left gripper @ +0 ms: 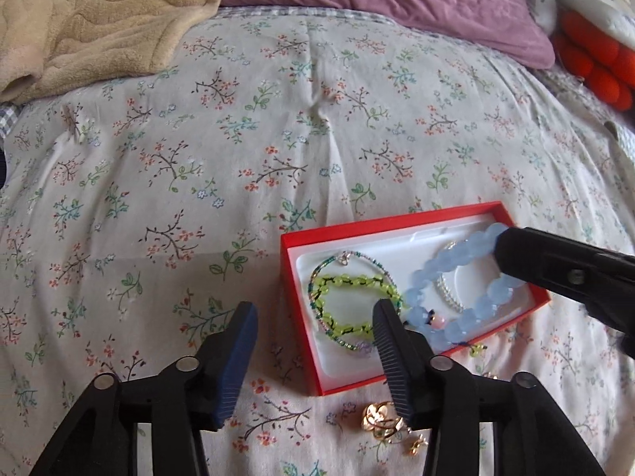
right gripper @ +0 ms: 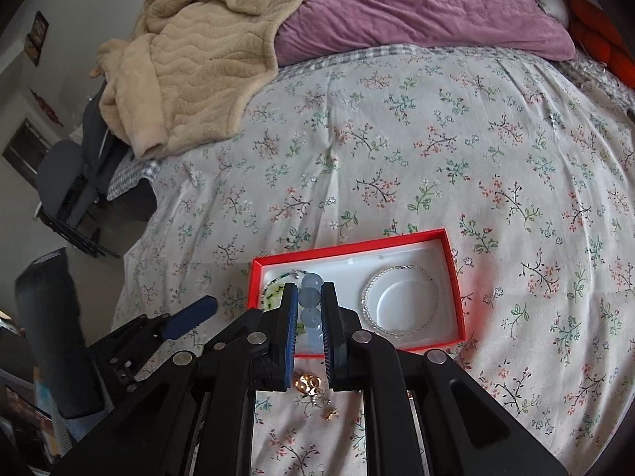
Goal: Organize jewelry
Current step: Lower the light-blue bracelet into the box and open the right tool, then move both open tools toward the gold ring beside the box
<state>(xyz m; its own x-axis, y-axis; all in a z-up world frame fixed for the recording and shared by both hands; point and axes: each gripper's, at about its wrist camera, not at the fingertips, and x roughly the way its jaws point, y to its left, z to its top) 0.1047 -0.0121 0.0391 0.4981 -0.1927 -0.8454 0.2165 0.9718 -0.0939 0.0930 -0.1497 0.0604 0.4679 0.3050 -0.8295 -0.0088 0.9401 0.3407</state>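
Observation:
A red box with a white liner lies on the floral bedspread; it also shows in the right wrist view. Inside lie a green bead bracelet, a thin beaded strand and a silver chain bracelet. My right gripper is shut on a blue bead bracelet that hangs over the box, its lower part draped across the front rim. My left gripper is open and empty at the box's left front corner. Gold earrings lie on the bedspread in front of the box.
A beige blanket lies at the far left of the bed. A purple pillow lies at the head. Red balls sit at the far right. A chair stands off the bed's left edge.

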